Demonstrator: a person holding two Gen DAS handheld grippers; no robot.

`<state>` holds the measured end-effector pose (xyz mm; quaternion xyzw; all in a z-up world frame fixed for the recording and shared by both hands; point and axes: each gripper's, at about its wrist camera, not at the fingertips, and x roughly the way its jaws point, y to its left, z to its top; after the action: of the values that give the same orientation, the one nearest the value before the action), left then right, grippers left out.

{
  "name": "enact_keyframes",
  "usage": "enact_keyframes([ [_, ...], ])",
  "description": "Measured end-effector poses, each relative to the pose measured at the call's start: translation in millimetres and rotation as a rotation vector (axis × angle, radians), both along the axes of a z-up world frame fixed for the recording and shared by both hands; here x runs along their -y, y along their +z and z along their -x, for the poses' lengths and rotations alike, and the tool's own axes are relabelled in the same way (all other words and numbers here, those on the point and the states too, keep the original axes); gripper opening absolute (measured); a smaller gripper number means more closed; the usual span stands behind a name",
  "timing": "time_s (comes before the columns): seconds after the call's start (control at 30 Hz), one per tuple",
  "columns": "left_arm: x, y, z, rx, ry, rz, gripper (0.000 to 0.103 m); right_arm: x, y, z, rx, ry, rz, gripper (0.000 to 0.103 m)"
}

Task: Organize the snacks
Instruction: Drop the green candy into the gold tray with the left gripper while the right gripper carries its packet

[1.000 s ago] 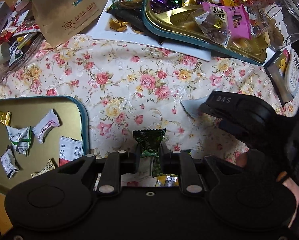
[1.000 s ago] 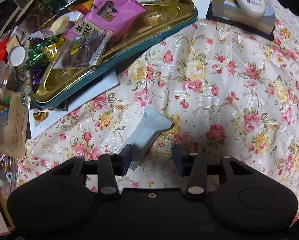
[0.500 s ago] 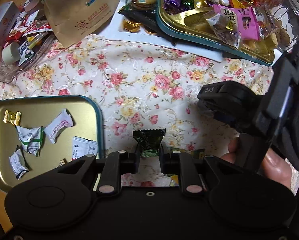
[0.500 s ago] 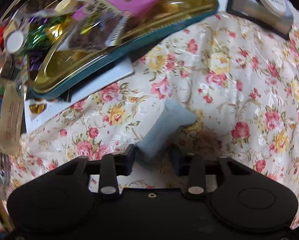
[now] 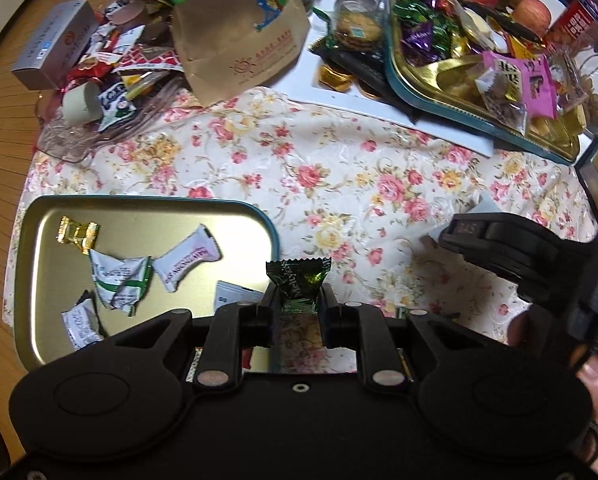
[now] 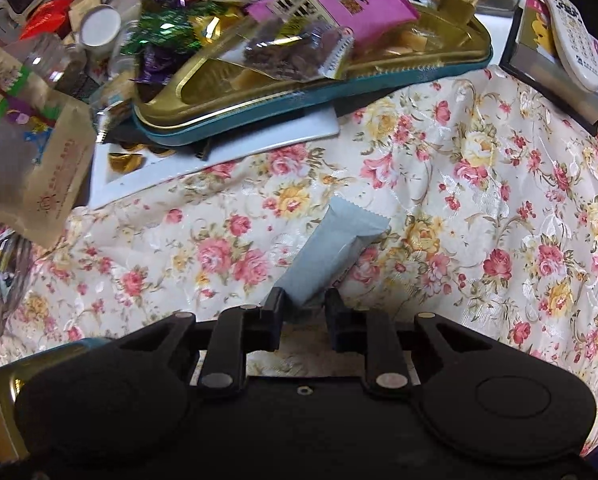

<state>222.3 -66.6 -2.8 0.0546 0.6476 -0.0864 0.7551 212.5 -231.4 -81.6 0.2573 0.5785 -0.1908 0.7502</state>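
Note:
My left gripper (image 5: 299, 304) is shut on a dark green candy (image 5: 299, 284) and holds it just right of the gold tray with a teal rim (image 5: 139, 216). Several wrapped sweets lie in that tray, among them a white one (image 5: 187, 260). My right gripper (image 6: 303, 304) points down at the flowered cloth. Its jaws are closing, and the pads press the near end of a pale grey-blue packet (image 6: 339, 240). In the left wrist view the right gripper (image 5: 447, 236) sits at the right, with a corner of the packet (image 5: 485, 204) showing behind it.
A heaped gold tray of snacks (image 6: 259, 120) stands on a white board at the back. Left of it are a brown paper bag (image 5: 243, 28), a grey box (image 5: 55, 44) and a glass dish of wrappers (image 5: 99, 120). A remote control (image 6: 571, 36) lies on a box at right.
The right jaws have drawn in around the grey-blue packet. The left gripper, still holding the green candy, has shifted toward the tray at left. The right gripper now sits closer to it.

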Motion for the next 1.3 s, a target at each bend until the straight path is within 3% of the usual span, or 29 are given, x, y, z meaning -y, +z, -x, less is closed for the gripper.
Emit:
enact_keyframes([
  [0.17,-20,8,1,0.039,0.036,-0.014,0.025,-17,28,4,0.051,0.07,-0.021,0.023],
  [0.4,-58,14,-3,0.072,0.12,-0.019,0.025,-72,59,7,0.14,0.26,0.008,0.023],
  [0.7,-120,8,-17,0.052,0.26,-0.018,0.025,-129,74,13,0.175,0.454,-0.032,0.023],
  [1.03,-182,-3,-26,-0.01,0.398,0.042,0.025,-158,79,9,0.177,0.511,-0.115,0.023],
  [1.3,-197,-2,-28,-0.013,0.443,0.057,0.027,-171,80,8,0.171,0.545,-0.105,0.023],
])
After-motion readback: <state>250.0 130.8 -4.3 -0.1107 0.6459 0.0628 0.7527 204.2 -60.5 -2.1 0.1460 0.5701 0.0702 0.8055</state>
